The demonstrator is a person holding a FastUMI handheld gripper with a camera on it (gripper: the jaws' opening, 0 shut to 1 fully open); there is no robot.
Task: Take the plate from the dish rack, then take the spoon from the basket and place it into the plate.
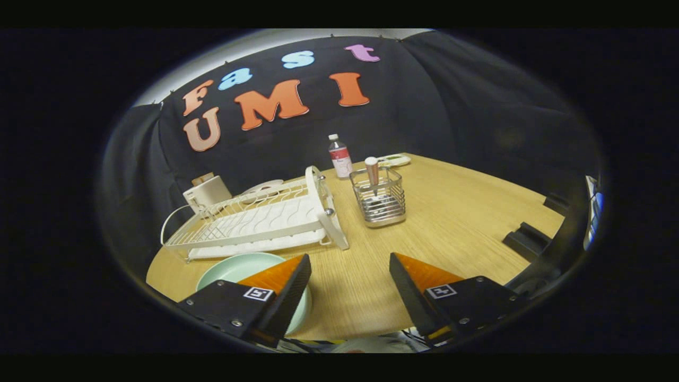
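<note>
Spoon [373,175] upright in basket [379,204], light, slick; pinch handle top. Jaws apart, empty. Plate [238,267] already on surface [456,223].

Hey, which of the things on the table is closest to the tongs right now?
The pale green plate, lying flat on the table beside the open tongs, partly behind one finger. The dish rack and basket sit farther ahead.

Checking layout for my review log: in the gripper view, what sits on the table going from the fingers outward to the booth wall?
Open gripper, nothing between its fingers → plate → dish rack → wire basket holding the spoon → bottle.
</note>
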